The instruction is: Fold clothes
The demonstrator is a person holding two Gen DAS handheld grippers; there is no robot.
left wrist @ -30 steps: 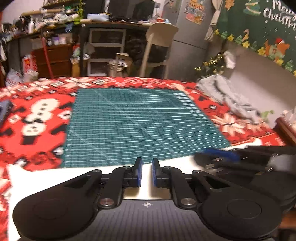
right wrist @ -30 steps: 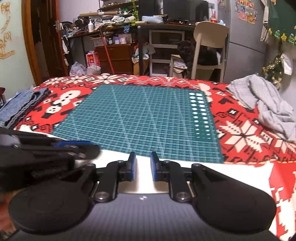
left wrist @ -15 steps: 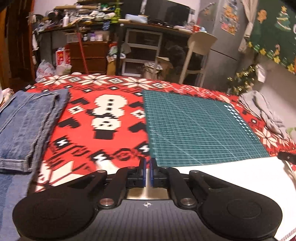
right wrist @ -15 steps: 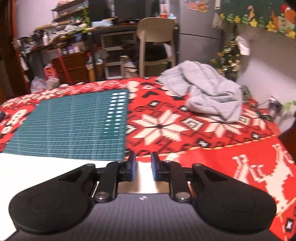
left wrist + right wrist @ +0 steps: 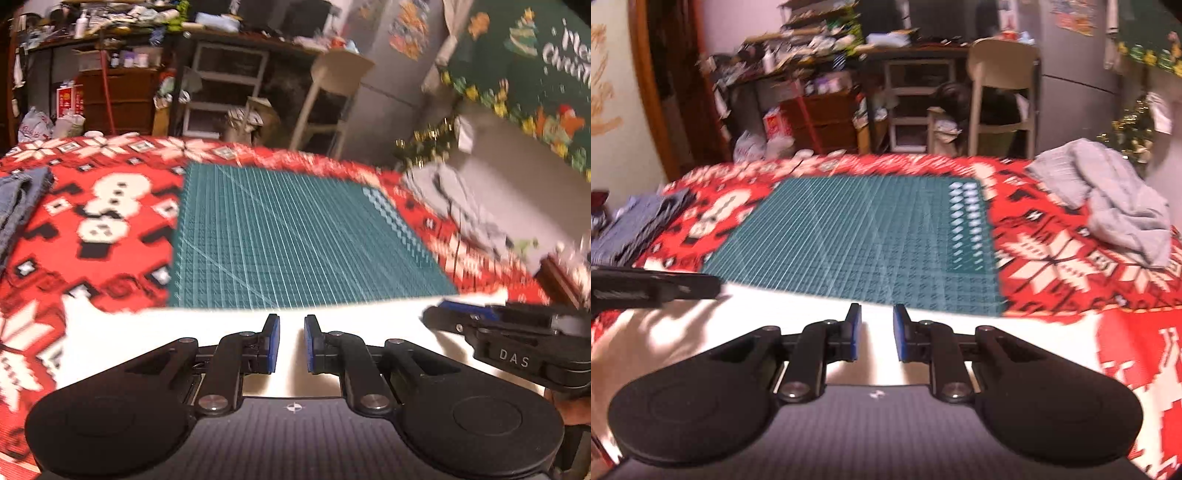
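Observation:
A white garment (image 5: 369, 321) (image 5: 1015, 332) lies flat along the near edge of the bed, its far hem reaching the green cutting mat (image 5: 288, 236) (image 5: 857, 229). My left gripper (image 5: 291, 326) hovers over it. Its jaws are opening, a narrow gap between the blue pads showing only white cloth beneath. My right gripper (image 5: 877, 315) hangs over the same cloth with a slightly wider gap and nothing pinched. The two grippers sit side by side: the right gripper (image 5: 461, 314) shows at the right of the left wrist view, and the left gripper (image 5: 683, 286) at the left of the right wrist view.
A red Christmas blanket (image 5: 92, 258) covers the bed under the mat. Folded jeans (image 5: 18, 199) (image 5: 639, 221) lie at the left edge, and a crumpled grey garment (image 5: 1108, 192) at the right. Beyond the bed stand a chair (image 5: 1001, 85) and cluttered shelves.
Half a second ago the two grippers were spread apart, left near the jeans and right near the grey garment. Both have swung back to the middle. The left jaws have widened.

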